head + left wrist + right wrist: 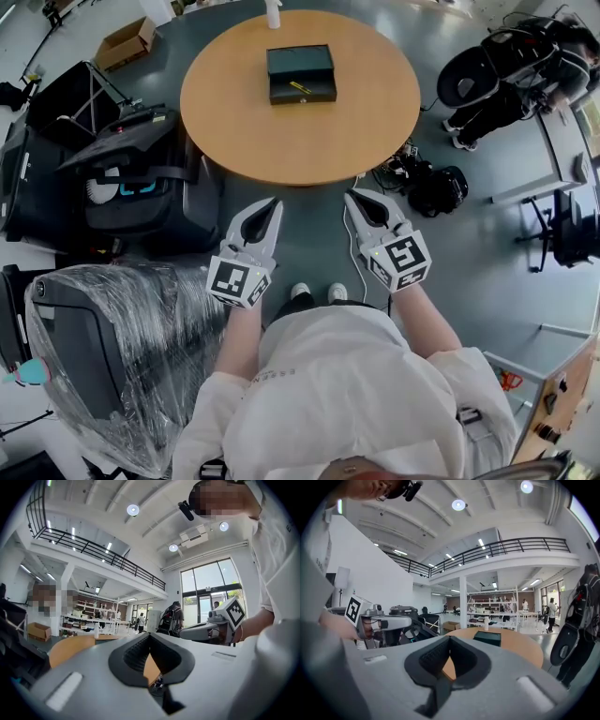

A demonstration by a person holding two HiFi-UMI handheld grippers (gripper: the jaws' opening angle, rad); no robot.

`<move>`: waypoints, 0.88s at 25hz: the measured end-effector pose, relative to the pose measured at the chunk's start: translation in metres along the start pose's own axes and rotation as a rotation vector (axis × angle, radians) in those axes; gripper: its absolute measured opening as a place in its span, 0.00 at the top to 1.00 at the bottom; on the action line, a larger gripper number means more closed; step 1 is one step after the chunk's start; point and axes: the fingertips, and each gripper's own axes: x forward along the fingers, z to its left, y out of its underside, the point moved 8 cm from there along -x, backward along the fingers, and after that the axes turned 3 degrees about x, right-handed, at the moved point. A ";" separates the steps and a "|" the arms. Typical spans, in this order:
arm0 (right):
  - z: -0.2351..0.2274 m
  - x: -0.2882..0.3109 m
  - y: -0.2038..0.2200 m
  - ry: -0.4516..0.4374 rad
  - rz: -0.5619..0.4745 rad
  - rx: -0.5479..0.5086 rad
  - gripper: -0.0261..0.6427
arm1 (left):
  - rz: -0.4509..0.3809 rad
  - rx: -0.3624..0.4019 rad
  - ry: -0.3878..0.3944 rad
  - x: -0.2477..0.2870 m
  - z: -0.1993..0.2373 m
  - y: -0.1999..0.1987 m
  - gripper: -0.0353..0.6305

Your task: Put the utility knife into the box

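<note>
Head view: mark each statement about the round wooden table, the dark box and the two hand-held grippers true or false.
1. The dark rectangular box stands open on the round wooden table. True.
2. The left hand-held gripper grips the box. False: it is shut on nothing, short of the table.
3. A small yellow item lies inside the box. True.
4. The right hand-held gripper rests on the table. False: it is held over the grey floor.

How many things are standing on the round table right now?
2: a dark open box near the middle of the round table, and a white bottle at its far edge. A small yellow item, perhaps the utility knife, lies inside the box.
</note>
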 end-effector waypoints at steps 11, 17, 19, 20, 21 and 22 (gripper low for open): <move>-0.010 -0.014 0.004 0.030 0.005 -0.006 0.97 | -0.031 0.034 -0.007 0.009 -0.018 -0.017 0.93; -0.013 -0.015 -0.002 0.028 -0.016 -0.008 0.97 | -0.044 0.012 -0.008 0.012 -0.021 -0.023 0.93; -0.012 -0.013 -0.005 0.023 -0.023 -0.017 0.97 | -0.047 0.018 0.000 0.013 -0.021 -0.023 0.93; -0.012 -0.012 -0.006 0.021 -0.025 -0.016 0.97 | -0.048 0.021 0.001 0.014 -0.021 -0.022 0.93; -0.013 -0.011 -0.005 0.020 -0.025 -0.012 0.97 | -0.048 0.020 0.001 0.014 -0.020 -0.021 0.93; -0.013 -0.011 -0.005 0.021 -0.023 -0.005 0.97 | -0.048 0.018 0.001 0.014 -0.020 -0.020 0.93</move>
